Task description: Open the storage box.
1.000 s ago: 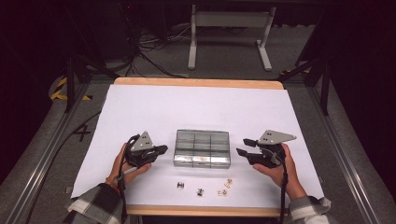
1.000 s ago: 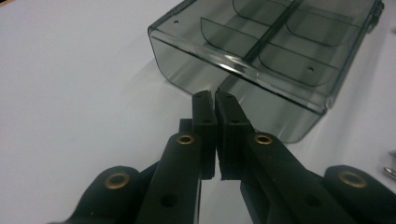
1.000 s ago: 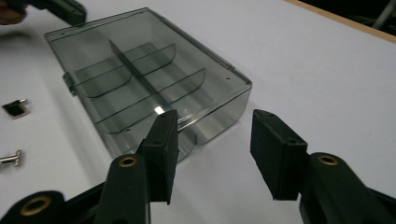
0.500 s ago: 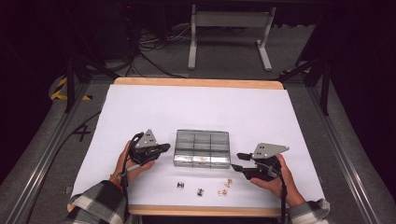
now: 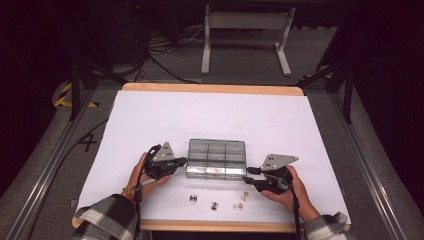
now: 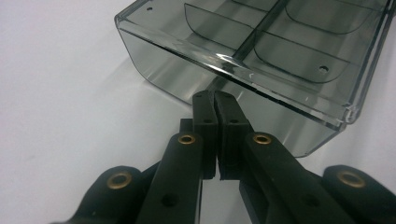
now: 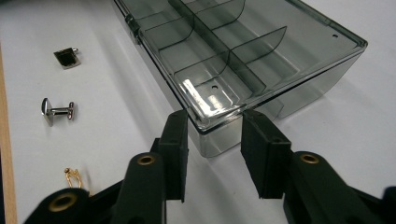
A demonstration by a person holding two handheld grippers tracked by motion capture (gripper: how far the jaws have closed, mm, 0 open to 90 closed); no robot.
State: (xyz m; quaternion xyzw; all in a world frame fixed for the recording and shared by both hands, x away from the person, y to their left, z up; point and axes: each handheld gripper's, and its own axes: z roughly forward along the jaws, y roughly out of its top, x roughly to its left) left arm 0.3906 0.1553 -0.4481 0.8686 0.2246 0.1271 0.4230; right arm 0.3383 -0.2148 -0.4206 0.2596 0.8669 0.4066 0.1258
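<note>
White sheet point(image 5: 150, 125) over a wooden table, dark floor beyond; at its near middle I log one smoked clear compartment box point(image 5: 216, 158), lid shut, with no brand, label or writing I can read on it. My left gripper point(image 6: 215, 100) sits at the box's left end, jaws pressed together, tips at the wall; my right gripper point(image 7: 215, 135) has its jaws apart, astride the box's right near corner. Loose before the box: two silver cufflinks point(image 7: 56, 112), and one gold piece point(image 7: 74, 177), probably an earring.
</note>
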